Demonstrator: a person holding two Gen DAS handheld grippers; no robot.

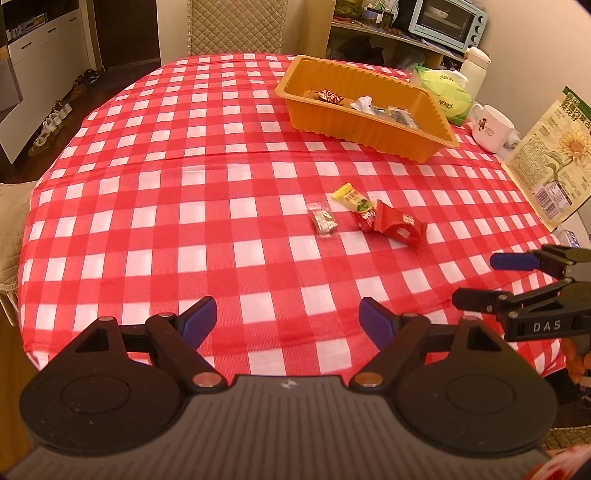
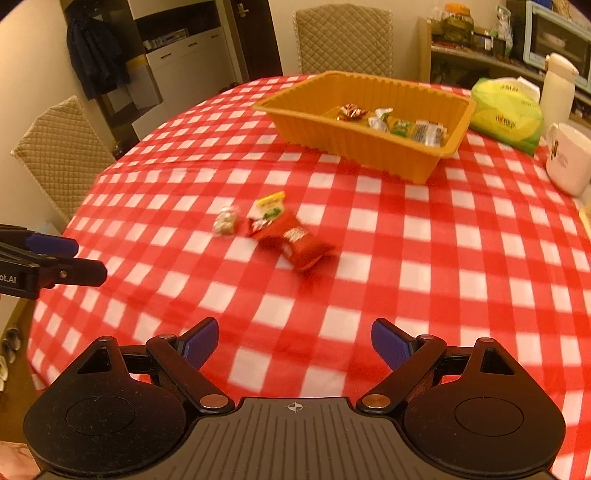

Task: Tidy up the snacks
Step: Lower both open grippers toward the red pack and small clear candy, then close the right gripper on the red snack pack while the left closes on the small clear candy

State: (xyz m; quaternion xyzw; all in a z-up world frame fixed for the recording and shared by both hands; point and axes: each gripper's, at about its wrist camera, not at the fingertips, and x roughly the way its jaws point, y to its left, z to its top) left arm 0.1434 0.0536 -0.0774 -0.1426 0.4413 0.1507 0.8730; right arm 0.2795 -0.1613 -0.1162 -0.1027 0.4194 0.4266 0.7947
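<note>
Three loose snacks lie mid-table on the red checked cloth: a small clear-wrapped candy (image 1: 323,223) (image 2: 225,220), a yellow-green packet (image 1: 351,197) (image 2: 271,206) and a red packet (image 1: 397,223) (image 2: 293,240) partly over it. Behind them stands an orange tray (image 1: 325,122) (image 2: 354,142) holding several wrapped snacks. My left gripper (image 1: 287,320) (image 2: 79,258) hovers open over the near cloth, nothing between its fingers. My right gripper (image 2: 294,341) (image 1: 476,280) is open too, empty, to the right of the left one. Both are well short of the snacks.
At the right stand a white mug (image 1: 489,127) (image 2: 569,162), a green tissue pack (image 1: 448,92) (image 2: 508,114), a white thermos (image 1: 474,68) (image 2: 557,88) and a sunflower-seed bag (image 1: 550,162). Quilted chairs (image 2: 55,155) ring the table. A shelf with a toaster oven (image 1: 448,22) stands behind.
</note>
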